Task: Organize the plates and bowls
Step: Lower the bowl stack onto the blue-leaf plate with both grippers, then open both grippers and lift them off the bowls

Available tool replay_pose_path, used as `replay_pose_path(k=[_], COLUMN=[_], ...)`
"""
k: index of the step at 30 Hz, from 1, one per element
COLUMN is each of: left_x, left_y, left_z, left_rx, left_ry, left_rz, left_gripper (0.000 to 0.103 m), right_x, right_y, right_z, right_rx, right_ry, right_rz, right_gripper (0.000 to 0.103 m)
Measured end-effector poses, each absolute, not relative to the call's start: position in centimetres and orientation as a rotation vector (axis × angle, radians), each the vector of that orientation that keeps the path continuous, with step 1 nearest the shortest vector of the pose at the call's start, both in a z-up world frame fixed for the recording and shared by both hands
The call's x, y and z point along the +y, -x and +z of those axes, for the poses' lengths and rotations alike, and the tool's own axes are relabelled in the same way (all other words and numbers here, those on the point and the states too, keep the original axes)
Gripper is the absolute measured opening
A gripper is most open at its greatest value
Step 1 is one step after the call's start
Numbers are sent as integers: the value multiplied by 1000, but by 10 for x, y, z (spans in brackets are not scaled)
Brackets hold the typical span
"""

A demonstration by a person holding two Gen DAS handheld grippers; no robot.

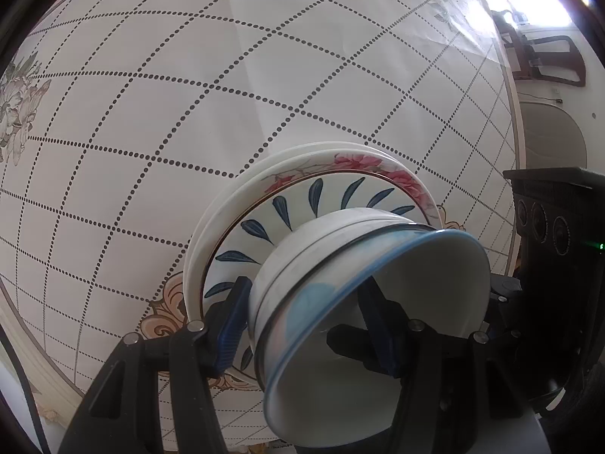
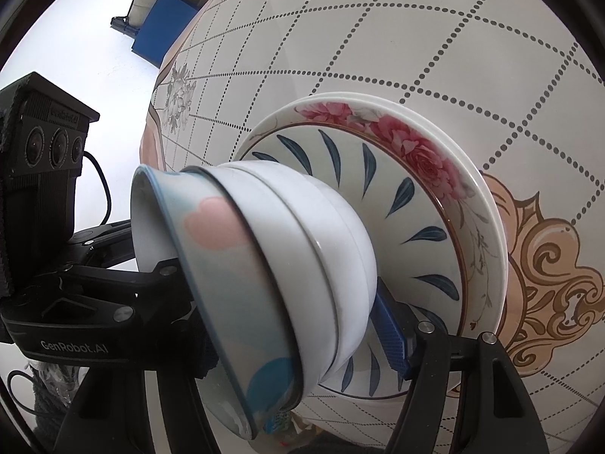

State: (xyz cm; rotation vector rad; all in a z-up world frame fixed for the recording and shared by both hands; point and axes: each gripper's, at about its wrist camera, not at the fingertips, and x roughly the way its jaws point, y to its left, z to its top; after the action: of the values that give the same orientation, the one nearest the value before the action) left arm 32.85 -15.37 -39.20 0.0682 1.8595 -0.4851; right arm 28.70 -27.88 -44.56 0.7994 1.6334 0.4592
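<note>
I have the left gripper point(image 1: 314, 325) closed part-way on the stack of bowls: one blue ribbed pad point(image 1: 230, 333) presses the outside of the lower white bowls, the other reaches inside the top bowl, so its jaws pinch the wall. The top one is a glazed ceramic bowl with a thin blue rim and pink and blue cloud blotches point(image 2: 227, 276); it is nested in two plain white ceramic bowls point(image 2: 332, 249). Those sit on a white plate painted with dark blue leaves point(image 2: 427, 234), which lies on a plate with pink roses and a gold line point(image 2: 423, 151), on top of a plain white plate point(image 2: 495, 223). The whole stack rests on the counter, covered with a white cloth with dotted grid lines and a tan scroll ornament point(image 2: 453, 38).

My right gripper point(image 2: 287, 340) straddles the bowls from the other side. One blue pad point(image 2: 389, 333) lies just beside the lowest white bowl; the other finger is hidden behind the bowls, so I cannot tell whether its jaws grip.
</note>
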Motion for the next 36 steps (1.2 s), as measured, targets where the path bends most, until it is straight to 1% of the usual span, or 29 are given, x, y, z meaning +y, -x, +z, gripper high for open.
replay_pose_path(k=[4,17,22,29,36], left_x=[-154,-144,-136,-117,-96], left_y=[-329,-333,-326,-307,-287], left_z=[-392,-387,-371,-338,-299], left_rx=[1858,1857,1801,1675,1529], left_ry=[-63,-59,-94,-103,-83], left_rz=[-486,-435,-371,-296,-202], left_gripper=[54,54,54,55,56], right_x=[-280,-280,-277,-270,-268], right_y=[-288,-291,-291,-286,-274], right_z=[-445,-445,-435,-404,-356], right_rx=[1632,1655,1659,1649,1550], right_ry=[-798,-805,-747,-557,-335], right_rz=[452,433,418,359,254], right_gripper=[71,72,76,79,80])
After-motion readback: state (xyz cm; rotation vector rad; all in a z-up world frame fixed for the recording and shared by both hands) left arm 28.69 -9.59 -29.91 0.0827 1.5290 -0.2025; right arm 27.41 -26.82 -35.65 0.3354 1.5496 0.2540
